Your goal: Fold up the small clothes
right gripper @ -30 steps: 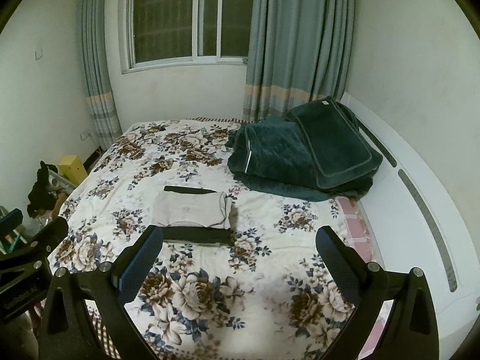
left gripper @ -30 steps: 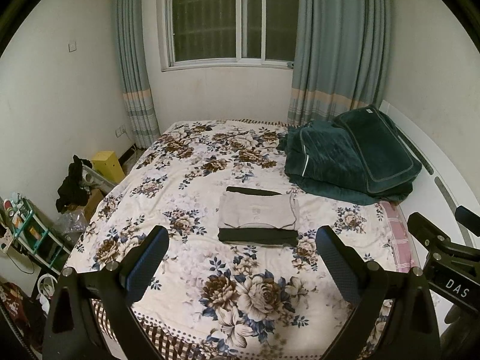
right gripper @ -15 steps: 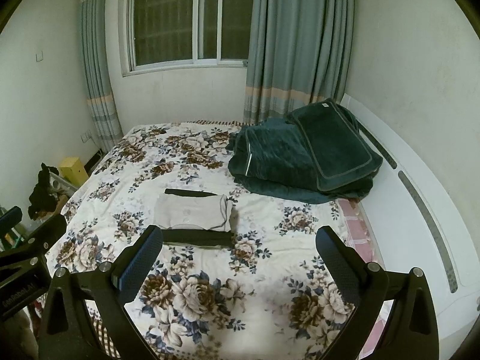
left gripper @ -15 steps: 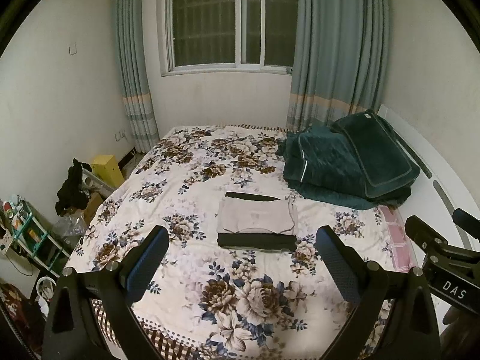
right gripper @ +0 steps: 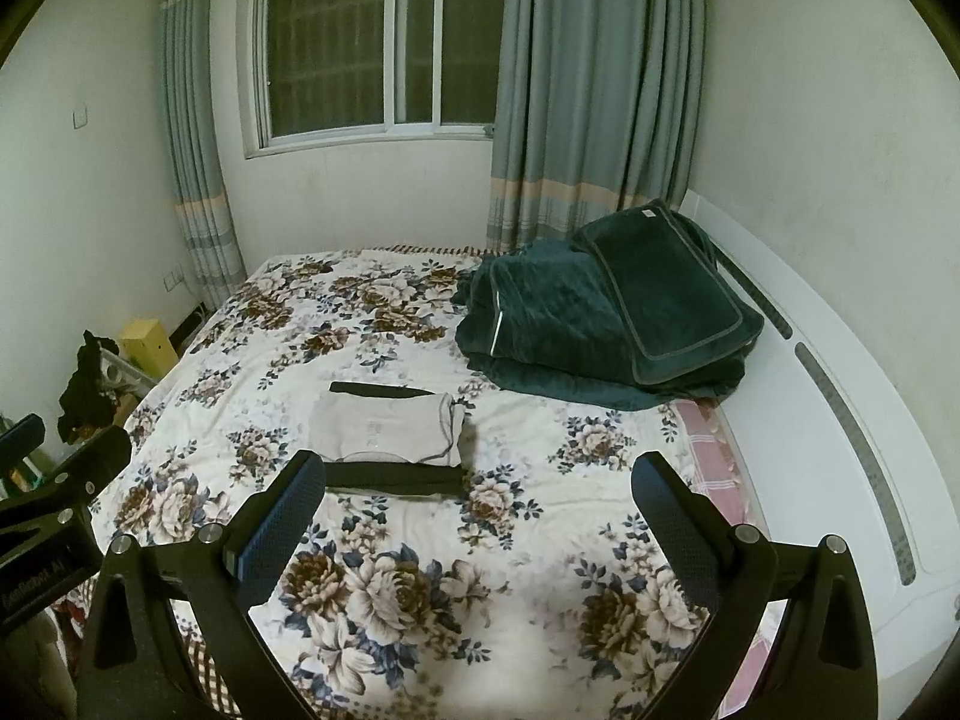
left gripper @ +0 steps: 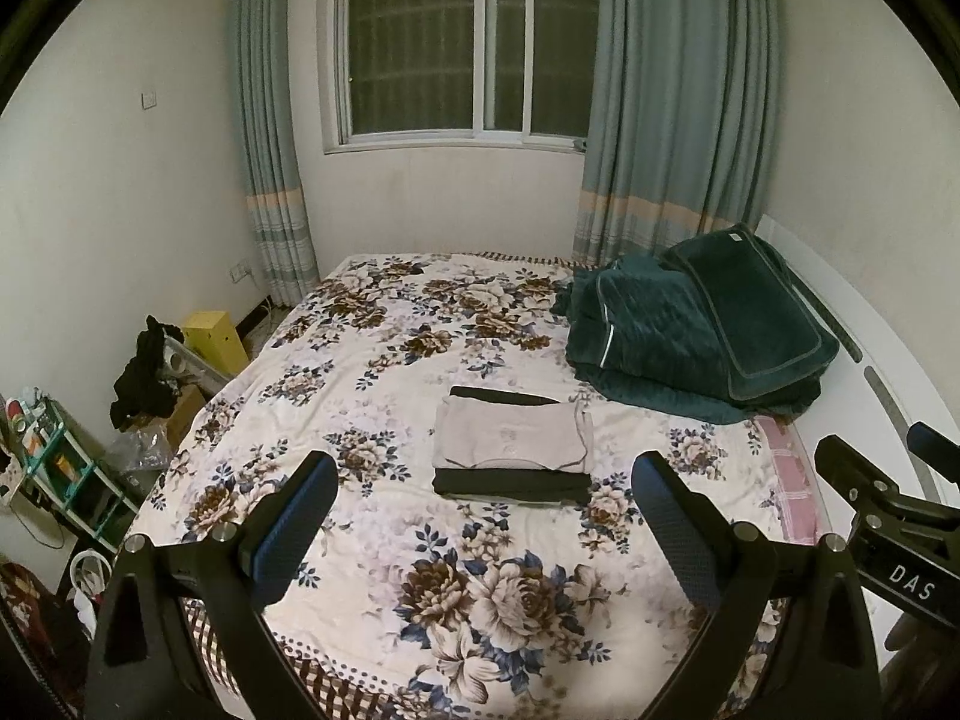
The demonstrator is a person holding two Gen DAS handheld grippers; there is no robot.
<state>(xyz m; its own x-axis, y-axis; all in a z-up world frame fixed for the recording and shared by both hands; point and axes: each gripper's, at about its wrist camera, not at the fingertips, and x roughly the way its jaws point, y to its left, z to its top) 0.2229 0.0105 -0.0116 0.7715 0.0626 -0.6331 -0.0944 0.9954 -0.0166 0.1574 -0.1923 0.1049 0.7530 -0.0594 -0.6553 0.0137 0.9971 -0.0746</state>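
A folded beige garment (left gripper: 513, 435) lies on top of a folded black garment (left gripper: 510, 483) in the middle of the floral bed (left gripper: 384, 360). The stack also shows in the right wrist view, beige (right gripper: 384, 429) over black (right gripper: 393, 478). My left gripper (left gripper: 480, 516) is open and empty, held back above the near part of the bed, apart from the stack. My right gripper (right gripper: 474, 516) is open and empty, to the right of the stack and also held back. The right gripper's body shows at the right edge of the left wrist view (left gripper: 888, 516).
A dark green quilt and pillow (left gripper: 696, 324) are piled at the bed's far right by the white headboard (right gripper: 840, 420). A yellow box (left gripper: 213, 339), black clothes (left gripper: 141, 372) and a shelf (left gripper: 54, 468) stand on the floor at left. A window (left gripper: 468, 54) with curtains is behind.
Both grippers have drawn back and risen a little, so the bed and the stack sit lower and farther in view. The stack has not moved. Both stay open.
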